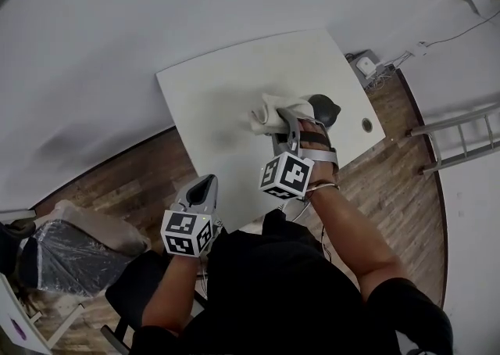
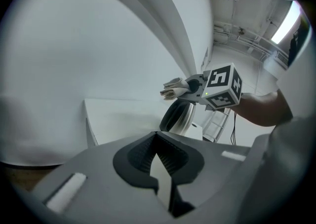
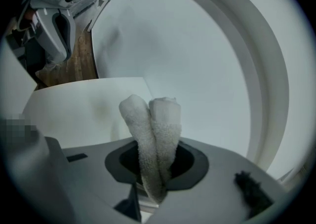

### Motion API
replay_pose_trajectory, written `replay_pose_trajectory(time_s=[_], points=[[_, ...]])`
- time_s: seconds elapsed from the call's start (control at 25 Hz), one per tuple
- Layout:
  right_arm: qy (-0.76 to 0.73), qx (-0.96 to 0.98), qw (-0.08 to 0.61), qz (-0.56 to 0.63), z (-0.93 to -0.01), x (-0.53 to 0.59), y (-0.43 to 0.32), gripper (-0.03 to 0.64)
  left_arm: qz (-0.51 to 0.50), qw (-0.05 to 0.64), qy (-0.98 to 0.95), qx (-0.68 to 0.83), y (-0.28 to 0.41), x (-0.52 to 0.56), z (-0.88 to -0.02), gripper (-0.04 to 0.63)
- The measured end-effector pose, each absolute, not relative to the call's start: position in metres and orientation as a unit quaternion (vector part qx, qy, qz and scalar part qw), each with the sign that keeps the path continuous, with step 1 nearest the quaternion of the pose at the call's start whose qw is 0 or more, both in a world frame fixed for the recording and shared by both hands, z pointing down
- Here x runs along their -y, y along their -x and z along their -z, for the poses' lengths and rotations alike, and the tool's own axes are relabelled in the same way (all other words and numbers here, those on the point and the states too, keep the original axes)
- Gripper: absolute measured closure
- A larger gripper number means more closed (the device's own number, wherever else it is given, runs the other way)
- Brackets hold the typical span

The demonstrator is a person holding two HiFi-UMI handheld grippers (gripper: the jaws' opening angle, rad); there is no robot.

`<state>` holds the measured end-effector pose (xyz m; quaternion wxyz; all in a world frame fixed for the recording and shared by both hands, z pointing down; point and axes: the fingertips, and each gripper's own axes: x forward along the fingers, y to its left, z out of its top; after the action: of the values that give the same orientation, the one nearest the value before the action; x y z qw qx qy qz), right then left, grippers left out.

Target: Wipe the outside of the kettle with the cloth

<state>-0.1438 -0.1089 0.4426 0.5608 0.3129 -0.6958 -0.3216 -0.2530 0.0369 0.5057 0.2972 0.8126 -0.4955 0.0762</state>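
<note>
One kettle, one cloth, one table.

No text, number, brand or sign is legible in any view. The only printed marks are black-and-white square code patterns on the marker cube of the left gripper and the marker cube of the right gripper. Neither reads as characters.

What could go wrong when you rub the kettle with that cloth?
1. The kettle might slide or tip. The left gripper is empty, its jaws together, back by the near edge of the table, so nothing steadies the kettle.
2. The cloth could slip out, since the right gripper pinches only its folded end.
</note>
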Motion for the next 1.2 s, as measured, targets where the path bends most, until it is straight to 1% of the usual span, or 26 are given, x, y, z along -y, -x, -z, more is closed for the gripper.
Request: replay_pose_trajectory(time_s=[0.28,0.6,1.2], points=[[-0.241,0.69,0.552,0.402,-0.483,0.085,0.18,0.517,-0.07,0.304,-0.794,0.522,0.272,-0.045,-0.511,0.588],[-0.183,0.698,0.535,0.44,-0.531,0.061,0.193,0.517,-0.072,0.304,-0.789,0.529,0.271,-0.049,-0.511,0.589],[-0.125,0.733,0.542,0.391,-0.606,0.046,0.194,0.517,-0.097,0.306,-0.783,0.533,0.271,-0.056,-0.515,0.588]])
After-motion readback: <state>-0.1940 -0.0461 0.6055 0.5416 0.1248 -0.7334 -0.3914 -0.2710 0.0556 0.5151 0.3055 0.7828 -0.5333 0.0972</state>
